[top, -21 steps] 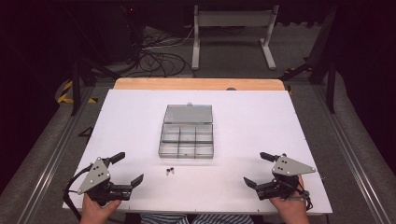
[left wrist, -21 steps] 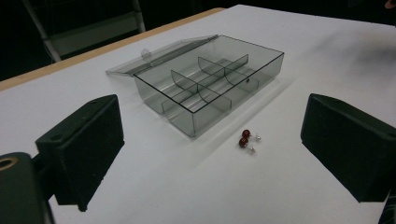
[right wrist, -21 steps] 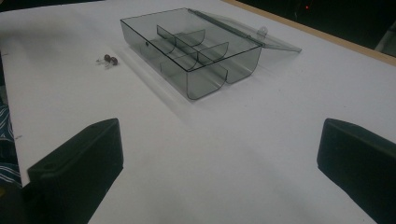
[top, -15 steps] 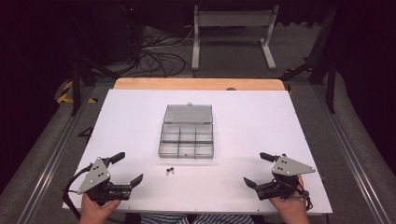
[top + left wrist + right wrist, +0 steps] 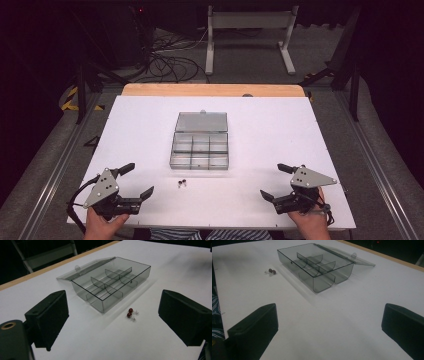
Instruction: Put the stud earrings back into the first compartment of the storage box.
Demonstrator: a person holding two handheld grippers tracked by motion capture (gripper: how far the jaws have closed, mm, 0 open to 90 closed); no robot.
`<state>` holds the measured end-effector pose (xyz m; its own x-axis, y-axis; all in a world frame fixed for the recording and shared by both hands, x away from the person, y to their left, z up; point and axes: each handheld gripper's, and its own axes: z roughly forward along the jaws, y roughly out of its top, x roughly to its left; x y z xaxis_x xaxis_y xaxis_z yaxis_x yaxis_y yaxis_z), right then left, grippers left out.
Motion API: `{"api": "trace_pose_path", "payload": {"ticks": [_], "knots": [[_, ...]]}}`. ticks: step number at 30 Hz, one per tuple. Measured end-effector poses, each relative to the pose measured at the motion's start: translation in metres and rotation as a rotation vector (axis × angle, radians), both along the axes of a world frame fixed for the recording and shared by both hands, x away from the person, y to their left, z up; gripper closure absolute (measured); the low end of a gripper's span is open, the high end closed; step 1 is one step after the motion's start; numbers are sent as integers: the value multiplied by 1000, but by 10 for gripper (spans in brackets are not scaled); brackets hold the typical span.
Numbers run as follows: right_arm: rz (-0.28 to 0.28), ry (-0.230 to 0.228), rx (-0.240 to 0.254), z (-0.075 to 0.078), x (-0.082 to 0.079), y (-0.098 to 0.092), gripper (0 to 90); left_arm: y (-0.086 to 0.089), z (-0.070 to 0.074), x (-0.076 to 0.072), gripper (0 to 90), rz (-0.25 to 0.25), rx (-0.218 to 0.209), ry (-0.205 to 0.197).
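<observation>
Red earrings [image 5: 130, 313] ahead of spread jaws

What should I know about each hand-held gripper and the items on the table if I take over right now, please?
Left hand-held gripper: open, holding nothing, near the table's front left corner.
Right hand-held gripper: open, holding nothing, near the front right corner.
Clear compartment box: mid-table, lid folded back, compartments look empty.
Two small dark red earrings: side by side on the table just in front of the box, outside it.
Done: box is open. Left, probably: getting the earrings into a compartment and closing the lid.
</observation>
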<state>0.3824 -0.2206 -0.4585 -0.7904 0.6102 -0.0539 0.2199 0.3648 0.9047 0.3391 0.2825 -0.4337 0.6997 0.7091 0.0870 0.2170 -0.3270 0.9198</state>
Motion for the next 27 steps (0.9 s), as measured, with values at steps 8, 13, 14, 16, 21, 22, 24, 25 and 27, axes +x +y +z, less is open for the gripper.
{"api": "trace_pose_path", "payload": {"ticks": [8,13,14,16,21,22,24,25,27], "knots": [[10,8,19,1,0,-1,16,-5,10,4,126,-41,-36,55],[13,12,19,1,0,0,17,-19,17,8,135,-62,17,50],[14,11,18,1,0,0,18,-21,17,10,137,-65,25,56],[13,11,15,1,-1,0,18,-23,18,10,137,-68,29,67],[19,10,14,1,-1,1,18,-33,22,17,139,-89,44,80],[20,11,14,1,-1,1,18,-33,22,17,140,-89,44,80],[20,14,13,1,-1,1,18,-38,24,20,141,-101,47,84],[21,15,13,1,-1,1,18,-38,24,20,141,-101,47,84],[22,16,13,1,-1,1,18,-44,25,24,141,-113,51,96]]}}
